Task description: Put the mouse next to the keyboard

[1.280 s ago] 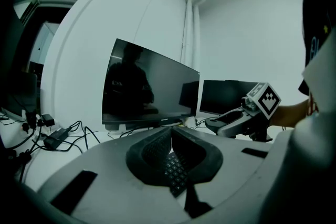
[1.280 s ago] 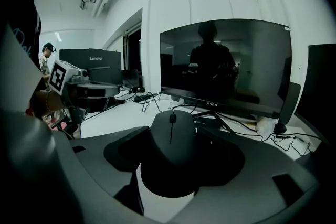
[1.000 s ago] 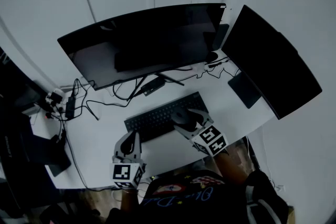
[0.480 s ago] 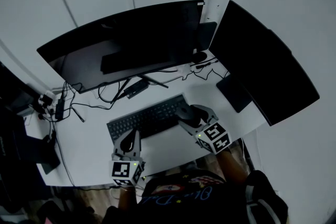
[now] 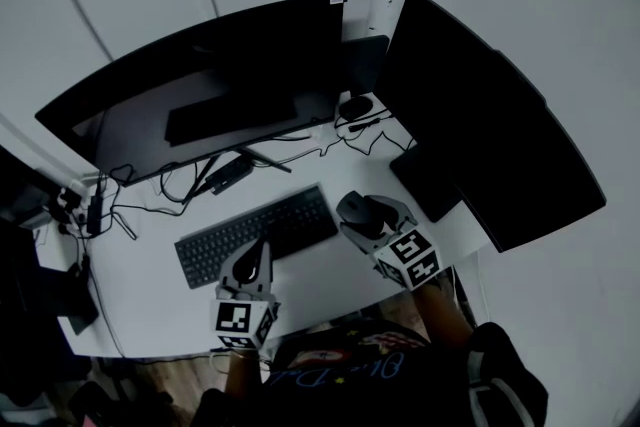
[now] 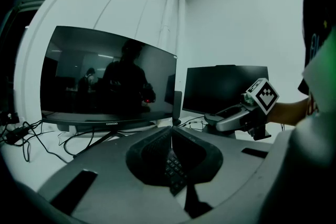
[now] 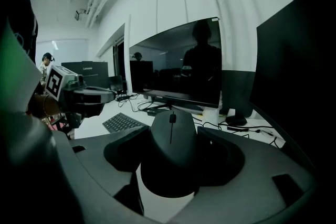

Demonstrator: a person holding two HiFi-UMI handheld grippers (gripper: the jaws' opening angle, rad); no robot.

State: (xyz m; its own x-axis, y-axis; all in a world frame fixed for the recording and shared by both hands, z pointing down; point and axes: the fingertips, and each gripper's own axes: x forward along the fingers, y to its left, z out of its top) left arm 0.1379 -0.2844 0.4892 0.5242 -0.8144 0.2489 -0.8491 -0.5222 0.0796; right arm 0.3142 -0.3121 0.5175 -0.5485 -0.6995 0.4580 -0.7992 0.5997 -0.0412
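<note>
Mouse (image 7: 170, 153) is clamped between the jaws of the right tongs (image 5: 362, 213), one jaw on each flank and its wheel end pointing away from them. Whether its underside touches the desk (image 5: 160, 300) cannot be told. Just left of these tongs lies the right end of the keyboard (image 5: 255, 233), near the mouse but apart from it. The left tongs (image 5: 256, 253) hang over the keyboard's near edge with the jaws drawn together at the tips, holding nothing; a strip of keys shows through the slit below them. Just right of the right tongs lies the flat foot (image 5: 428, 180) of a dark side monitor (image 5: 485, 115), which leans over that end of the desk. Ahead of both tongs stands a wide curved monitor (image 5: 200, 90) on a splayed stand, with black cables (image 5: 185, 187) strewn under it, beyond the keyboard. Ahead of the right tongs, between the two screens, a dark upright thing stands on a round foot (image 5: 355, 107) with more cable looped beside it. Far left of the left tongs, a power strip (image 5: 78, 205) sits at the desk edge. The curved monitor's lower bezel reads "coocaa" (image 6: 111, 124). Each tongs carries a cube with black-and-white square markers. Print on the person's shirt is too dim to read.
</note>
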